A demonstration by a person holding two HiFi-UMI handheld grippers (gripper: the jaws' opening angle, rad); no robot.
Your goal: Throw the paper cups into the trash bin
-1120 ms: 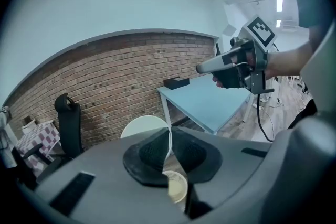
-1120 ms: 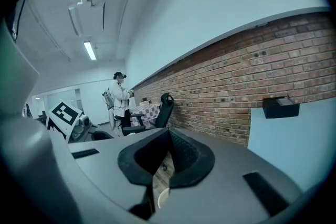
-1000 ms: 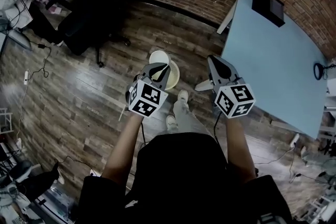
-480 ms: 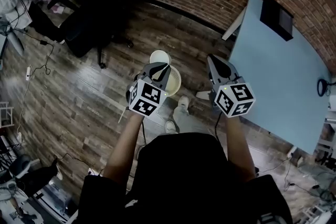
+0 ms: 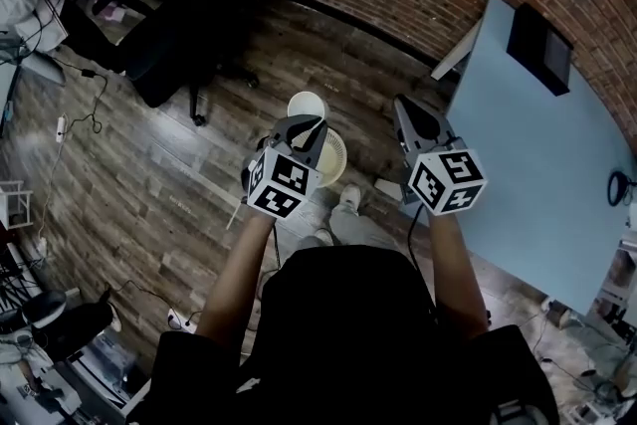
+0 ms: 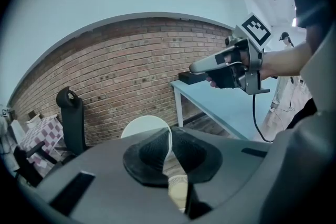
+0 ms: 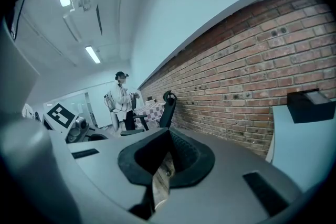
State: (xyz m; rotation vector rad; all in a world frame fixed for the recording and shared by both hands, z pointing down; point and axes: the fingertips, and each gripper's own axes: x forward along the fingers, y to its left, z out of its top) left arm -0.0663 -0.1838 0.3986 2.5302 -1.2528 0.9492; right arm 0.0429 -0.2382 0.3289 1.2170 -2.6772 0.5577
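My left hand-held gripper (image 5: 307,124) pinches a paper cup (image 5: 306,104) by its rim near the trash bin (image 5: 339,150) for dropping, while my right hand-held gripper (image 5: 403,106) clamps flattened paper (image 7: 161,178).

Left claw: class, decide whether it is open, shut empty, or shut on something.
Shut on the cup: the left gripper view shows the cup's wall pinched in the left claw, rim upward.

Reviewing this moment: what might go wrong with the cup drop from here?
The left gripper pinches the paper cup only by its thin rim wall, so it may slip or crumple. In the head view the cup appears beyond the trash bin, not over its opening; released here, it could hit the floor.
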